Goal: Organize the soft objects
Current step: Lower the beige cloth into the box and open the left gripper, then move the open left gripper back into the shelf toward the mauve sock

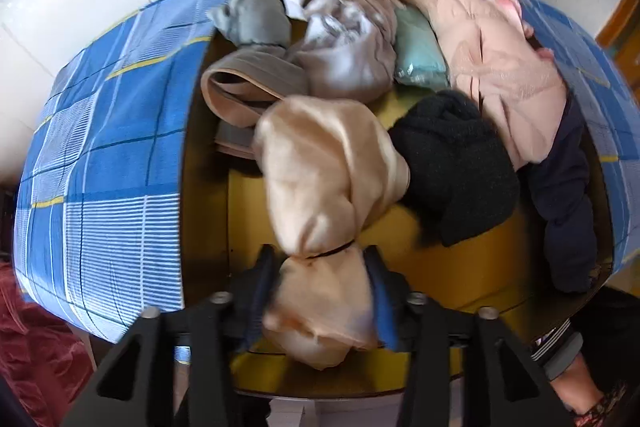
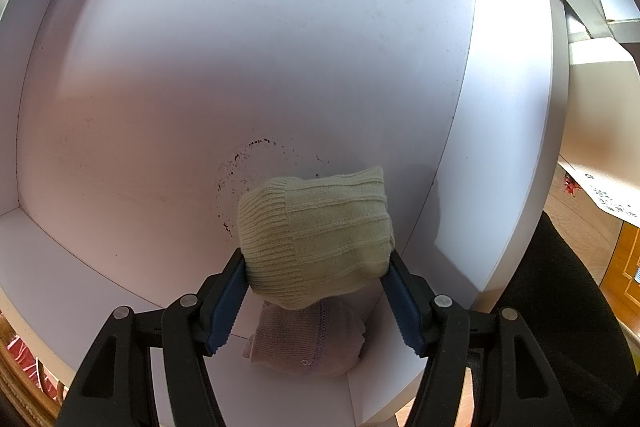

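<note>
While the left tongs (image 1: 324, 291) bracket a beige bundle (image 1: 328, 183) near the drawer edge (image 1: 204, 155); right tongs (image 2: 316, 291) clamp a green sock (image 2: 316, 235).

1. Tied cloth bundle (image 1: 324, 187) lies in the round basket (image 1: 204, 155), near end between the left gripper (image 1: 322, 291) jaws.
2. Knit hat (image 1: 452, 163) just right of it, touching.
3. Folded band (image 1: 244, 87) behind-left; sock (image 1: 252, 13) behind that.
4. Crumpled garment (image 1: 348, 39) at back centre; padded garment (image 1: 500, 67) back right.
5. Right view: ribbed sock roll (image 2: 316, 235) between right gripper (image 2: 316, 291) jaws, over another sock roll (image 2: 304, 343) on the shelf floor (image 2: 200, 67).
</note>
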### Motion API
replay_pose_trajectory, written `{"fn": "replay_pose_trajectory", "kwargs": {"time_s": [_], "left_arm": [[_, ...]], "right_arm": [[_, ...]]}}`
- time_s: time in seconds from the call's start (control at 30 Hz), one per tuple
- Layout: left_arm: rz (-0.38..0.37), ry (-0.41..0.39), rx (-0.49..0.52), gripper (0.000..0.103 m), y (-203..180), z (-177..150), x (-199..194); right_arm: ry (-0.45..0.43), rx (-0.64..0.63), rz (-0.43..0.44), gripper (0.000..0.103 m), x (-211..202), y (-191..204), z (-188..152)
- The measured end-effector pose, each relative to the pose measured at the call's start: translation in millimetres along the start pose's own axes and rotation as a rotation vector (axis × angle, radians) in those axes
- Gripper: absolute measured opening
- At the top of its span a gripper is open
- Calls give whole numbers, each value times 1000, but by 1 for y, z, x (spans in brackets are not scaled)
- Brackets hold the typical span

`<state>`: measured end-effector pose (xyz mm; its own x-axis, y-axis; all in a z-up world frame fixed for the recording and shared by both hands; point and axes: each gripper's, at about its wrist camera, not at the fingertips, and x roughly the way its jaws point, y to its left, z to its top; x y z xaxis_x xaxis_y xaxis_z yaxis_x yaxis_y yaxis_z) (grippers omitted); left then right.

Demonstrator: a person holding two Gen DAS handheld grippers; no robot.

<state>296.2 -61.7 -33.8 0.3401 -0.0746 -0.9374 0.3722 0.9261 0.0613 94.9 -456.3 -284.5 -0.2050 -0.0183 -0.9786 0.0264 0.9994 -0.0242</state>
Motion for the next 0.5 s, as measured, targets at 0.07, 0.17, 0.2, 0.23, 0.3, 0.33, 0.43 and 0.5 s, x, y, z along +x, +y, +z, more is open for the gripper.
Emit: {"fn": "replay_pose_trajectory", "kwargs": {"time_s": [0.07,0.17,0.2,0.23,0.3,0.33,0.43,0.5], "left_arm": [[-42,-39,-37,65,7,-4,-9],[-82,-106,-54,66,13,-13,-25],[-85,-132,-51,69,14,-18,-31],[-87,-156,-50,71,16,-24,-36],[-99,-221,-35,76,15,-37,-48],[-108,-251,-24,76,13,-44,-53],[-141,-315,24,76,4,-64,-67],[-165,-348,68,77,-5,-81,-73]], "right_arm": [[3,2,1,67,1,-1,0],[3,0,-2,67,4,0,-2],[4,-2,-3,67,6,0,-2],[4,-3,-3,67,8,0,-3],[4,-3,-3,67,10,0,-3],[4,-2,-3,67,10,0,-3],[3,-6,-7,67,12,0,-3],[2,-8,-11,67,9,4,-4]]}}
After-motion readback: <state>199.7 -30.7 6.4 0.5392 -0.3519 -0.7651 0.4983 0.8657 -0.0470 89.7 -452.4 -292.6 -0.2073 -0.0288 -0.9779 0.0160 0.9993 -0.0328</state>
